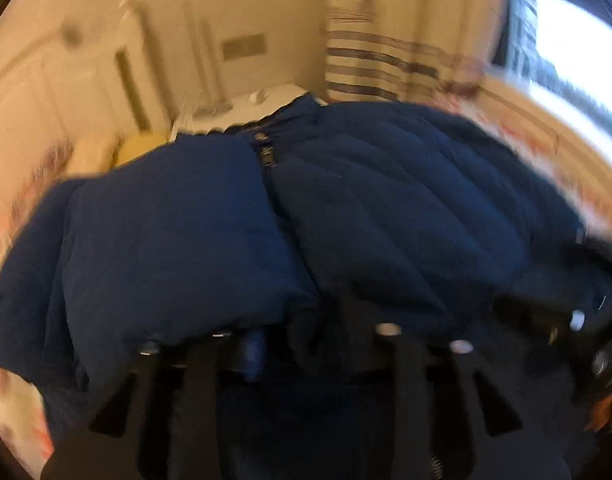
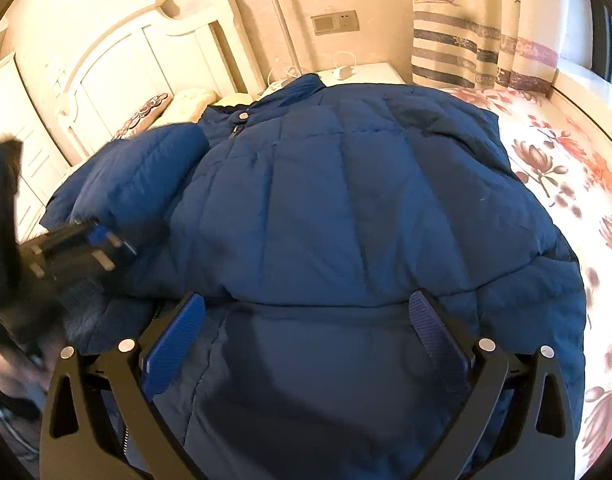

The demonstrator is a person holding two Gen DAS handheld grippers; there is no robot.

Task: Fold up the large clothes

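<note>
A navy blue puffer jacket [image 2: 345, 200] lies front up on the bed, collar and zip [image 1: 266, 156] pointing toward the headboard. One sleeve [image 1: 166, 240] is folded across the chest on the left. My right gripper [image 2: 306, 312] stands open over the hem, with its blue pads [image 2: 174, 344] wide apart and only flat fabric beneath them. My left gripper [image 2: 114, 252] hovers at the jacket's left side, blurred. In its own view the left gripper [image 1: 317, 344] shows dark fingers standing apart above the lower edge, and I see nothing pinched between them.
A floral bed sheet [image 2: 565, 168] spreads out to the right of the jacket. Behind it are a white headboard [image 2: 146, 60], pillows [image 2: 194, 100], a white nightstand [image 2: 365, 70] with a charger, a striped curtain [image 2: 465, 48] and a bright window [image 1: 577, 60].
</note>
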